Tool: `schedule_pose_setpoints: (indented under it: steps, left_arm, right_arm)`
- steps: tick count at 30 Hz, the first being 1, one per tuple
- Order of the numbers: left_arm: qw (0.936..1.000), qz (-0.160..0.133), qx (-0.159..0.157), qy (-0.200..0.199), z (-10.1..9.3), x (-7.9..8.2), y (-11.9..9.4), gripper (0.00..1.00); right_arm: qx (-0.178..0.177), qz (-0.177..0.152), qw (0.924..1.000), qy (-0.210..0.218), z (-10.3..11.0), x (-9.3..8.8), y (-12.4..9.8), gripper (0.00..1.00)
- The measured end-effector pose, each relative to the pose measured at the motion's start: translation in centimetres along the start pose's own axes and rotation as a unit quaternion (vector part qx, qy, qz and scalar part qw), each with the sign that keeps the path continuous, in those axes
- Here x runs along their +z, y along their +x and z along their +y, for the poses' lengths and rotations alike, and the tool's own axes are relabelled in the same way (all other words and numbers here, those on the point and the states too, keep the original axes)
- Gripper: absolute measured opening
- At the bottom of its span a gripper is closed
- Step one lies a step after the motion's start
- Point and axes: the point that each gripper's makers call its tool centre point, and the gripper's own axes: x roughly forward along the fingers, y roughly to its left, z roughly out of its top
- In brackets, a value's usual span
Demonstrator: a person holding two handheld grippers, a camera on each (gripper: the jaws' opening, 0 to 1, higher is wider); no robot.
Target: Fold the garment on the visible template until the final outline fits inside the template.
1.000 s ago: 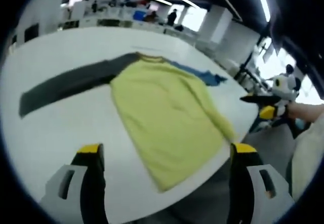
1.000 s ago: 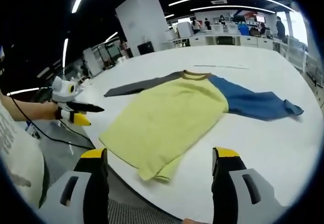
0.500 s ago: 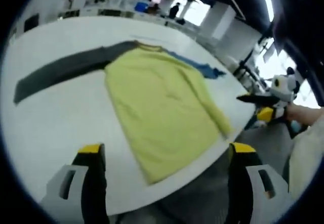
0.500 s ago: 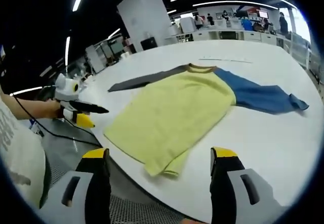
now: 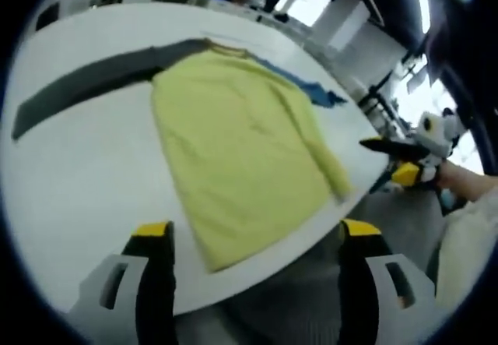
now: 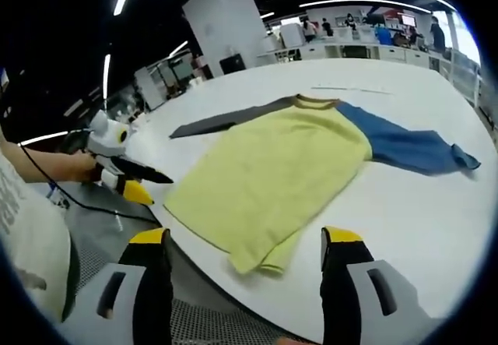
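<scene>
Left gripper view, garment: the long-sleeved top with a yellow-green cloth body (image 5: 241,158) lies flat on the white table (image 5: 70,174), ahead of my left gripper (image 5: 253,244) and a little toward its right jaw.
Left gripper view, sleeves: the dark grey sleeve (image 5: 85,88) runs away to my left; the blue sleeve (image 5: 307,89) shows past the far shoulder.
Left gripper view, my jaws: spread wide, nothing between them, hanging off the table's near edge just short of the hem.
Left gripper view, other hand: my right gripper (image 5: 405,162) sits off to the right, beyond the table edge, beside the hem's right corner.
Right gripper view, garment: the same body (image 6: 272,177) lies ahead, long axis running from the near hem up to the brown collar (image 6: 315,102).
Right gripper view, sleeves: the grey one (image 6: 226,119) goes far left, the blue one (image 6: 408,146) far right.
Right gripper view, my jaws: my right gripper (image 6: 245,248) is wide open and empty, with the hem's corner just ahead between the jaws.
Right gripper view, other hand: my left gripper (image 6: 132,183) is at the left, apart from the cloth.
Template: I cannot make one out on the table.
Judgement: the hem is the nearest edge to both hands; each sleeve is well beyond.
</scene>
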Motion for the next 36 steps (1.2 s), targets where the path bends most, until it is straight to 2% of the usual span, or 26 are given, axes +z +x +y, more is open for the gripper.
schedule_pose_setpoints:
  steps: [2, 6, 11, 14, 17, 20, 23, 27, 33, 36]
  left_arm:
    - [0.9998, 0.016, -0.006, -0.006, -0.2, -0.6, 0.2, 0.79]
    - [0.9995, 0.032, 0.002, 0.003, -0.1, -1.2, 0.5, 0.74]
    - [0.9994, 0.029, 0.018, -0.009, 0.9, -1.0, 0.5, 0.63]
    - [0.9988, 0.038, 0.032, -0.002, 1.3, -1.3, 0.5, 0.5]
    - [0.9986, 0.036, 0.039, 0.006, 1.5, -1.3, 0.6, 0.43]
    - [0.9985, 0.038, 0.04, -0.001, 1.7, -1.3, 0.6, 0.37]
    - [0.9976, 0.048, 0.049, 0.008, 2.2, -1.6, 0.5, 0.27]
    - [0.9982, 0.04, 0.044, -0.011, 2.3, -1.4, 0.5, 0.24]
    - [0.9973, 0.054, 0.049, -0.002, 2.5, -2.0, 0.9, 0.08]
    - [0.9974, 0.053, 0.049, -0.001, 2.6, -1.9, 1.1, 0.04]
  right_arm:
    - [0.001, 0.007, 1.0, 0.0, 0.1, -0.2, 0.2, 0.74]
    - [0.008, 0.027, 0.9996, -0.004, 0.5, -1.0, 0.8, 0.69]
    - [0.013, 0.043, 0.999, 0.002, 0.9, -1.7, 1.0, 0.64]
    - [0.013, 0.056, 0.9982, 0.014, 0.9, -2.4, 1.2, 0.58]
    - [0.008, 0.069, 0.9975, 0.007, 0.7, -2.8, 1.6, 0.54]
    - [0.013, 0.076, 0.9967, 0.028, 0.7, -3.1, 2.2, 0.49]
    - [0.012, 0.095, 0.9947, 0.037, 0.6, -3.9, 3.0, 0.42]
    - [0.006, 0.122, 0.9914, 0.046, 0.4, -5.3, 3.8, 0.41]
    - [-0.013, 0.12, 0.9905, 0.066, -0.4, -5.3, 3.7, 0.32]
    - [-0.022, 0.123, 0.99, 0.065, -0.6, -5.4, 3.7, 0.28]
